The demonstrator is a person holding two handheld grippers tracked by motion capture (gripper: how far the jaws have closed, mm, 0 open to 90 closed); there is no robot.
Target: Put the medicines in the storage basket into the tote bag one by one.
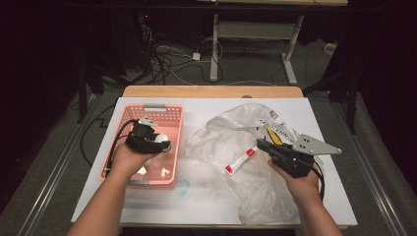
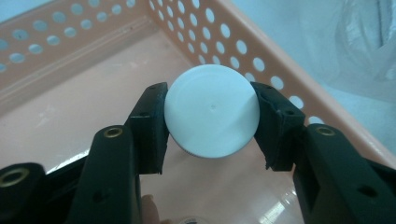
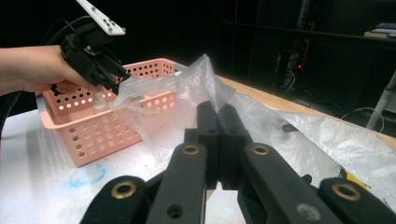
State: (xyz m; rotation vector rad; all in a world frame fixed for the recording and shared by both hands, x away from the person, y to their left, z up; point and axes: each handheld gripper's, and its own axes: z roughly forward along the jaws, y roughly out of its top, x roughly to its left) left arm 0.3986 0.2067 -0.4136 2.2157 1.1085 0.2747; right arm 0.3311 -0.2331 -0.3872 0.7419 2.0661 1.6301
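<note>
A small bottle with a round white cap (image 2: 211, 116) hangs inside the pink perforated basket (image 1: 169, 110), just above its floor. My left gripper (image 2: 210, 120) is shut on it, a pad pressing each side of the cap. In the high view the left gripper (image 1: 156, 141) is over the basket's middle. In the right gripper view the left gripper (image 3: 112, 79) is at the far left. My right gripper (image 3: 215, 109) is shut, pinching a fold of the clear plastic bag (image 3: 196, 79) that rises from its tips. The bag (image 1: 236, 132) lies crumpled right of the basket, with the right gripper (image 1: 260, 144) at its right side.
A red and white tube (image 1: 240, 161) and a yellow and black packet (image 1: 272, 133) lie in the bag. Small white items (image 1: 164, 172) rest on the basket floor. A blue smear (image 1: 183, 187) marks the white tabletop (image 1: 147, 206) in front of the basket.
</note>
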